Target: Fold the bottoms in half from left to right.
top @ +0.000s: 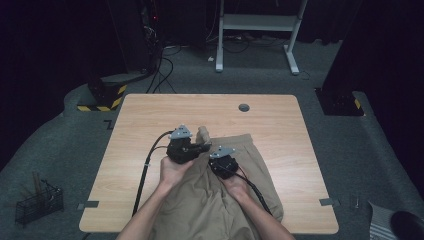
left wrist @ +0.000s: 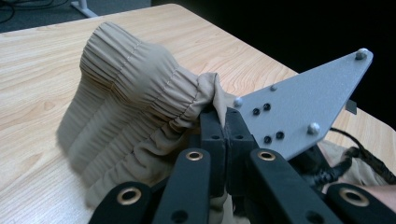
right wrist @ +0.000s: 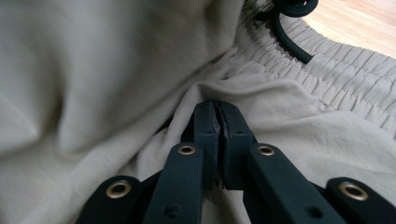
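A tan garment (top: 245,170) with an elastic waistband lies on the wooden table (top: 150,125), reaching the near edge. My left gripper (top: 204,146) is shut on a bunched end of the waistband (left wrist: 135,79), which stands raised off the table; its jaws (left wrist: 226,119) pinch the gathered cloth. Just to its right, my right gripper (top: 218,156) is shut on a fold of the thin fabric (right wrist: 93,70) below the waistband, fingertips (right wrist: 218,112) pressed together on it. A black drawstring (right wrist: 289,42) lies along the waistband. The right gripper's grey plate (left wrist: 299,112) is close beside the left jaws.
A round cable hole (top: 244,107) sits in the table's far side. On the floor are a wire basket (top: 37,202) at the left, a yellow-black striped base (top: 102,97) and a white desk frame (top: 257,22) beyond the table.
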Available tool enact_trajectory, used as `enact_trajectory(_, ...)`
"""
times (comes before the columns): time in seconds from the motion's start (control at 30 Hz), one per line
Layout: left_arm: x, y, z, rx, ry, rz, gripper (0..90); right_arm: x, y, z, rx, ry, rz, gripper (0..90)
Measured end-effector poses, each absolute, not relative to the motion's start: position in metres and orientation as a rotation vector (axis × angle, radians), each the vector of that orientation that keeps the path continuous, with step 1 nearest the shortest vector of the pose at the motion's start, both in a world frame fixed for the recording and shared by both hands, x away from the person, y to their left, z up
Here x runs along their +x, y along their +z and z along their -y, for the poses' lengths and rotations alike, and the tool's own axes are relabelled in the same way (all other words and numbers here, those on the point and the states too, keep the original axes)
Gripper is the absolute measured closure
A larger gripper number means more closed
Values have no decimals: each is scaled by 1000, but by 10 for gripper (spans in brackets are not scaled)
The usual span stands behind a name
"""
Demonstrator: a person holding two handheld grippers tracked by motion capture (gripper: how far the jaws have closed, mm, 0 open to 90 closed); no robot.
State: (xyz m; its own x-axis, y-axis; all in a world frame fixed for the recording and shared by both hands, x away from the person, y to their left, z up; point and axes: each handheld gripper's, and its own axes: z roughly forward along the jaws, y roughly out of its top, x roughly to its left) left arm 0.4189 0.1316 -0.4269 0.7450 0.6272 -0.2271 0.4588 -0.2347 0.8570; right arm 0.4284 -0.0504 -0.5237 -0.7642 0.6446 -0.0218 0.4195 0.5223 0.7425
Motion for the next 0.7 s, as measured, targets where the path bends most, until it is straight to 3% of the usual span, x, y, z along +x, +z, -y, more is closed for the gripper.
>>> enact_trajectory(0.2,422,-428,-133,1878,195,-851,891,416,-513,71,888,1103,-2444,770)
enact_trajectory(0.4,426,-430,-133,1874,191,-864,891,410,-519,100,915,1044,-2445,759)
enact_trajectory(0.7,437,-425,-125,1875,181,-862,890,415,-523,86,926,1060,-2436,767)
